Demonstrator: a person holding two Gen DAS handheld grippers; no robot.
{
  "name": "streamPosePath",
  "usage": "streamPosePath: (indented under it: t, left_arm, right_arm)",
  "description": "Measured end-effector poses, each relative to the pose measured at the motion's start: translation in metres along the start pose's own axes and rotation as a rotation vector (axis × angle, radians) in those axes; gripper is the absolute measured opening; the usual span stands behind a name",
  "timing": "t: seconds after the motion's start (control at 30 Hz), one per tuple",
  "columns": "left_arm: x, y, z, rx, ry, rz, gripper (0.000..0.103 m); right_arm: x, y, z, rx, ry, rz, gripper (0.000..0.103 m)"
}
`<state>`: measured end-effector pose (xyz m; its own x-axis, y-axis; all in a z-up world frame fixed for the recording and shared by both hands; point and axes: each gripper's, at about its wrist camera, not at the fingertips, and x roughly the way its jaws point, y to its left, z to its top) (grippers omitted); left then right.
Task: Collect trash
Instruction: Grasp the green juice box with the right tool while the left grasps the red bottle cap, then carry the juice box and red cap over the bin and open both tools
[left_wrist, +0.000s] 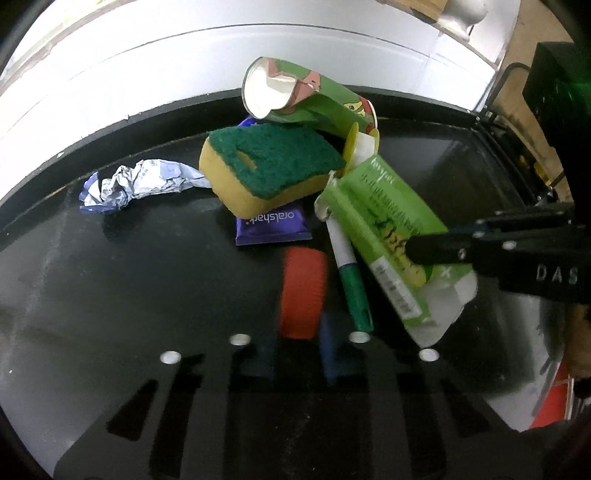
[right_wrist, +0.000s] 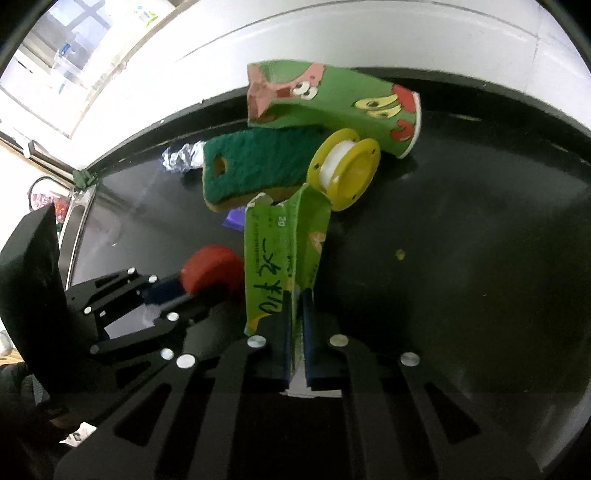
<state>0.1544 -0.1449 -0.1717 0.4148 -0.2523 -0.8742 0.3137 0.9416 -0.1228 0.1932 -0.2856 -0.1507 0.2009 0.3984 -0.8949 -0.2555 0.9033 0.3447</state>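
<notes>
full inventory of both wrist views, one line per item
table: 1, black, under everything
paper cup: 1, green cartoon print, crushed, rear of pile
sponge: 1, yellow with green scourer, on the purple packet
purple packet: 1, under sponge
crumpled wrapper: 1, silver-blue, left of sponge
tape spool: 1, yellow, beside cup
marker: 1, white-green, beside carton
red cap: 1, in left gripper
green carton: 1, in right gripper
left gripper: shut on cap
right gripper: shut on carton

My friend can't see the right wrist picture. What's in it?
The right gripper pinches a flattened green carton, while the left gripper holds a red cap. Behind them lie a green sponge, yellow spool and crushed cartoon cup.
</notes>
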Motion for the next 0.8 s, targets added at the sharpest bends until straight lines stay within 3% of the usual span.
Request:
streamPosePath:
  t: [0.37, 0.8]
  left_arm:
    - [-0.051, -0.002, -0.015, 0.002, -0.079, 0.036, 0.016]
    - [-0.126, 0.006, -0.083, -0.074, -0.132, 0.107, 0.016]
  right_arm:
    - [-0.044, 0.016, -0.017, -0.026, -0.083, -0.022, 0.006]
    - [-0.077, 0.069, -0.077, -0.103, -0.142, -0.033, 0.006]
